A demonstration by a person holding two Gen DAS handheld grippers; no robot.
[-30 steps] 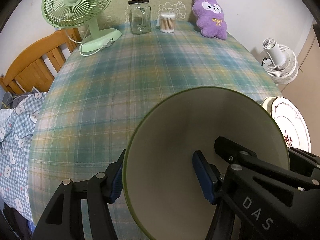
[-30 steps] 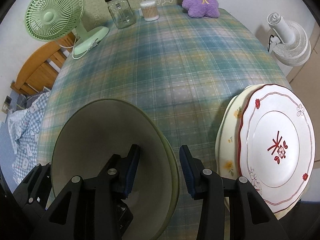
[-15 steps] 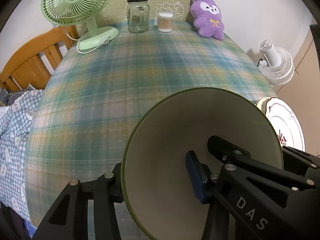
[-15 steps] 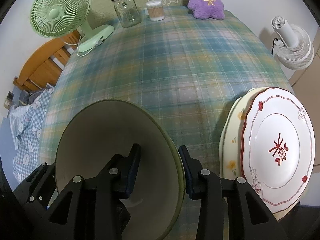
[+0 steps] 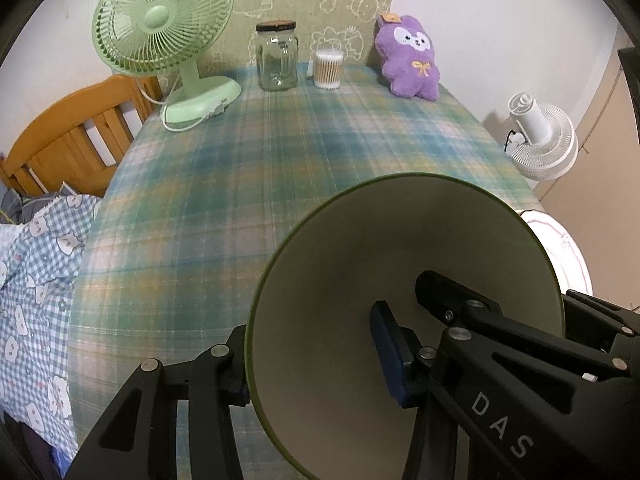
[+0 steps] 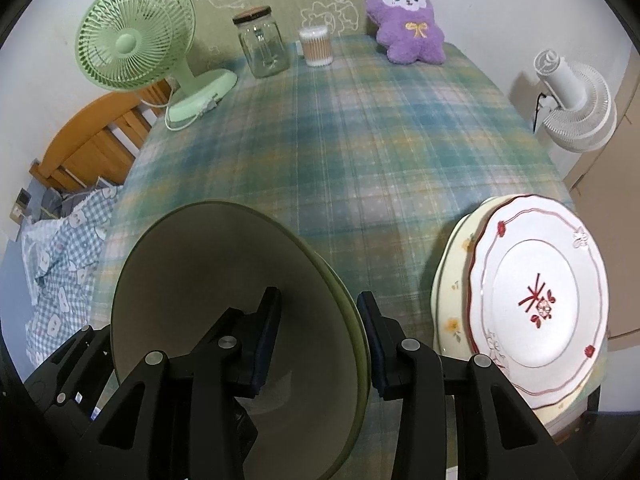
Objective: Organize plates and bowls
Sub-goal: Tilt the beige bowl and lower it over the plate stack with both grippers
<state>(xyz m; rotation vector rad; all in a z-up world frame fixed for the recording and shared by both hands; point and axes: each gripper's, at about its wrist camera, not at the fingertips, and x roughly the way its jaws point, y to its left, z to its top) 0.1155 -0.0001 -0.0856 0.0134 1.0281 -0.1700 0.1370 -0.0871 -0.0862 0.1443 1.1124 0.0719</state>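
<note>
- Both grippers are rising with the wide cream bowl with a dark green rim (image 5: 340, 280), which is now sitting higher above the plaid desk (image 5: 280, 152) than a second ago; the far objects are showing lower in both views.
- Left gripper (image 5: 312, 360) is clamping the bowl's near left rim, one blue-padded finger (image 5: 390, 356) pressing inside the bowl, the other outside and mostly hidden behind the wall.
- Right gripper (image 6: 318, 340) is clamping the opposite rim, its fingers (image 6: 266, 340) straddling the wall, one inside and one outside.
- Held between the two grippers, the bowl is tilting and hanging over the near part of the desk, its opening facing the cameras.
- A white round plate with red trim and a red floral mark (image 6: 536, 300) is lying on a cream plate with yellow flowers (image 6: 450, 304) at the desk's right edge, just beside the bowl.
- Along the far edge are standing a pale green desk fan (image 5: 164, 28), a clear glass jar with a dark lid (image 5: 277, 56), a tub of cotton swabs (image 5: 328, 68) and a purple plush toy (image 5: 408, 60).
</note>
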